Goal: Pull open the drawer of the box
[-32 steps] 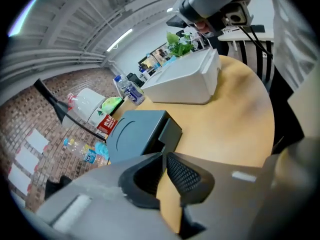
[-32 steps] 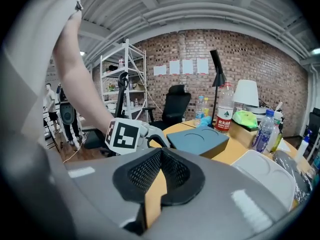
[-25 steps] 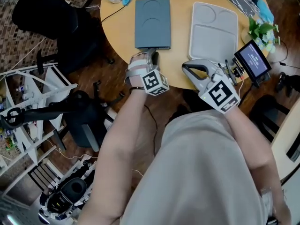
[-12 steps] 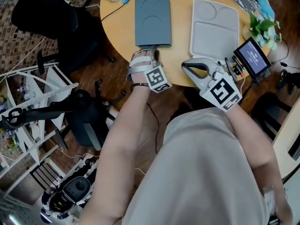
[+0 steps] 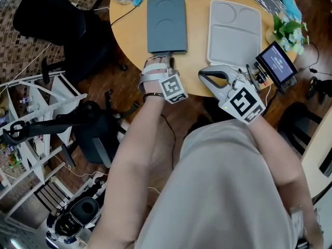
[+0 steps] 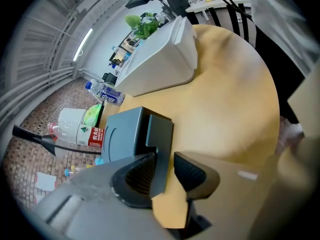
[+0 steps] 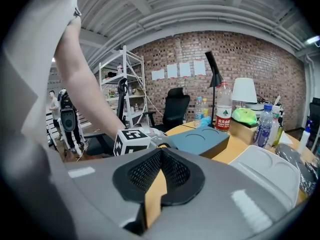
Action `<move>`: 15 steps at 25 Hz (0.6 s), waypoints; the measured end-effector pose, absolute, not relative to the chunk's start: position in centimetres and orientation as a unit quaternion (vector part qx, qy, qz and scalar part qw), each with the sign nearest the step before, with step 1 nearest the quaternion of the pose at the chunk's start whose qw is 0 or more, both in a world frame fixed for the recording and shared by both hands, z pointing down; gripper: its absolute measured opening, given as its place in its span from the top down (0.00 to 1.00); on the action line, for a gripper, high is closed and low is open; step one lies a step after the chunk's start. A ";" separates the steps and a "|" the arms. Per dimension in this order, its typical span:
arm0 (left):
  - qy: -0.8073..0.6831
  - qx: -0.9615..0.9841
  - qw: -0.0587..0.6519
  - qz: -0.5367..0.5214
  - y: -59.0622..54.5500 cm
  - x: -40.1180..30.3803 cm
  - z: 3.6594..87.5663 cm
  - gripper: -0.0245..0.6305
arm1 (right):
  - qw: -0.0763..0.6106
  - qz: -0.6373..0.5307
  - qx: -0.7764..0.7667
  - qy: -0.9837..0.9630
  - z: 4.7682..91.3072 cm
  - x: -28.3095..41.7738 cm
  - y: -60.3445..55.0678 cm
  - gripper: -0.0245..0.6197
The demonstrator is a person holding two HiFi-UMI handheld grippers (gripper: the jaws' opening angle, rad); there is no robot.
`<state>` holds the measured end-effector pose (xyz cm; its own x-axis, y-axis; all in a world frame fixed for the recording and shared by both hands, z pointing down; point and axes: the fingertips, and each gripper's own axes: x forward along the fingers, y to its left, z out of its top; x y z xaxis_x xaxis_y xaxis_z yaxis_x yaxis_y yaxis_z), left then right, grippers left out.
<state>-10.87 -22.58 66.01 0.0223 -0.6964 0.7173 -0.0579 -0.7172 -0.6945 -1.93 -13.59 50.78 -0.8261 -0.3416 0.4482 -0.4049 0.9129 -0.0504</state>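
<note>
The grey-blue box (image 5: 166,22) lies flat on the round wooden table (image 5: 197,71). Its drawer's pull tab (image 5: 165,54) sticks out toward me. My left gripper (image 5: 167,61) reaches over the table edge to that tab. In the left gripper view the pull tab (image 6: 159,144) stands between the jaws of the left gripper (image 6: 165,166). It lies against one pad, with a gap to the other. These jaws have just been opening. My right gripper (image 5: 201,72) rests near the table edge, right of the box. Its jaws, seen in the right gripper view (image 7: 160,156), are shut on nothing.
A white compartment tray (image 5: 234,32) lies right of the box. A small screen (image 5: 279,65) and a green plant (image 5: 288,32) sit at the table's right rim. Bottles (image 6: 75,131) stand behind the box. A black chair (image 5: 57,19) stands on the floor to the left.
The left hand's marker cube has rolled a little. Box, tray and right gripper keep their places.
</note>
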 end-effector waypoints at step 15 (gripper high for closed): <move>0.268 -0.664 0.253 -0.650 -21.8 -10.8 66.3 0.87 | 0.212 0.074 0.182 -0.957 51.0 -2.3 -13.4 0.96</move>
